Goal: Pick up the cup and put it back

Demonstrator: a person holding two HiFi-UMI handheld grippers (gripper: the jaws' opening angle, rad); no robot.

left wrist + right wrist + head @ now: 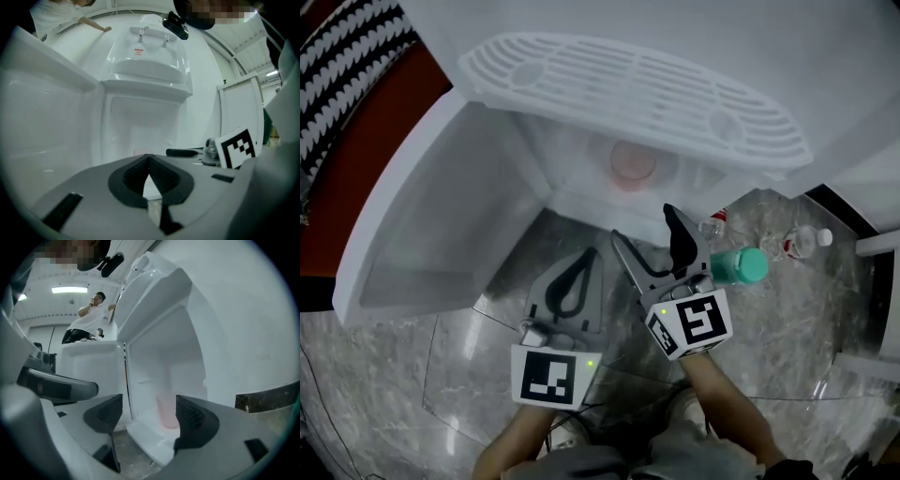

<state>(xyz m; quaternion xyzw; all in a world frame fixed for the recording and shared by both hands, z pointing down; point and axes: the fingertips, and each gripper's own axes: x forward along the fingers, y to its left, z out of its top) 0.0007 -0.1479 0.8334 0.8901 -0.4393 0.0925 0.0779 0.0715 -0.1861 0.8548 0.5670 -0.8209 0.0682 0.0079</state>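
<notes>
From your head camera, the dispenser (628, 89) stands ahead, and the pink cup (633, 164) sits upright in its recess, under the slotted top. Your left gripper (584, 255) is clenched on nothing, just in front of the dispenser. Your right gripper (647, 230) beside it is released, aimed at the recess and short of the cup. A teal bottle (741, 265) lies on the floor to the dispenser's right.

In your left gripper view, the jaws meet at their tips, empty, facing the dispenser (145, 75).

In your right gripper view, the jaws stand wide apart. The cup (168, 411) shows between them, deep in the dispenser (164, 333), touching neither pad.
</notes>
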